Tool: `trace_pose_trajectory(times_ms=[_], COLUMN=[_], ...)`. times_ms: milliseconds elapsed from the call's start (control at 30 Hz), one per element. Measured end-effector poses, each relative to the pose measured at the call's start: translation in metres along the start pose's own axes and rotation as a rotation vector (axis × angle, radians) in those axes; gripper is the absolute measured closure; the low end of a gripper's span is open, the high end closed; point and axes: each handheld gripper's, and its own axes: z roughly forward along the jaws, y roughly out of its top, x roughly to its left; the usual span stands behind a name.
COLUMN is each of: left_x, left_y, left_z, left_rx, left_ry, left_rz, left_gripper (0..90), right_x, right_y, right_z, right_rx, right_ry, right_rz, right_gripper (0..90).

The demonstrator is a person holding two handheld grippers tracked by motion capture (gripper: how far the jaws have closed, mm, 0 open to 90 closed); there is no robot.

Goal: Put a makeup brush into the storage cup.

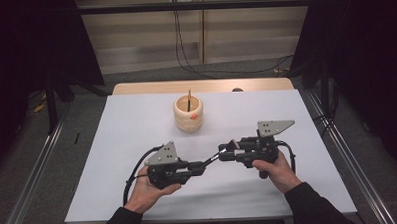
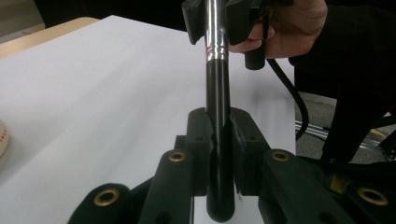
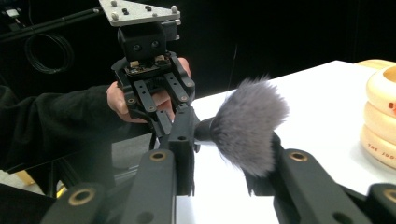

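brushes: 1 makeup brush (image 2: 218, 116) | left gripper (image 1: 204, 166) pinches handle | right gripper (image 1: 224, 154) pinches ferrule | holders: 1 wooden cup (image 1: 188, 115)

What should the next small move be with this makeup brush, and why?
Probably open the left gripper. It clamps the brush by its black handle, the right gripper grips the metal ferrule, so the handover looks complete; then the right can carry it toward the wooden cup.

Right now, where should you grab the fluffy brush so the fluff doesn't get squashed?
Probably the brush by its hard stem, not the grey bristles. The left hand-held gripper pinches the black handle from both sides; the right hand-held gripper closes on the silver collar. The stem is stiff, narrow and round, and fits between the jaws.
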Motion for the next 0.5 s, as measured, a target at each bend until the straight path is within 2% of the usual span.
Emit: trace_pose_trajectory(times_ms=[167,333,400,467,500], left_x=[0.0002,0.0014,0.0024,0.0029,0.0036], left_y=[-0.0016,-0.0032,-0.0049,-0.0056,-0.0061], left_z=[0.002,0.0037,0.005,0.0048,0.0054], left_rx=[0.007,0.019,0.008,0.013,0.005], left_ry=[-0.007,-0.001,-0.003,0.013,0.005], left_rz=[0.002,0.022,0.014,0.013,0.013], left_gripper=[79.4,78.0,77.1,75.9,75.6], right_x=[-0.0004,-0.0003,0.0003,0.0008,0.001], right_y=[0.0,0.0009,0.0014,0.0019,0.0024], right_z=[-0.0004,-0.0008,-0.0008,-0.0005,-0.0004], right_rx=[0.001,-0.003,0.001,0.0,0.002], right_ry=[0.021,0.054,0.062,0.069,0.069], right_rz=[0.008,0.012,0.017,0.019,0.016], right_gripper=[72.4,75.2,76.3,77.1,77.2])
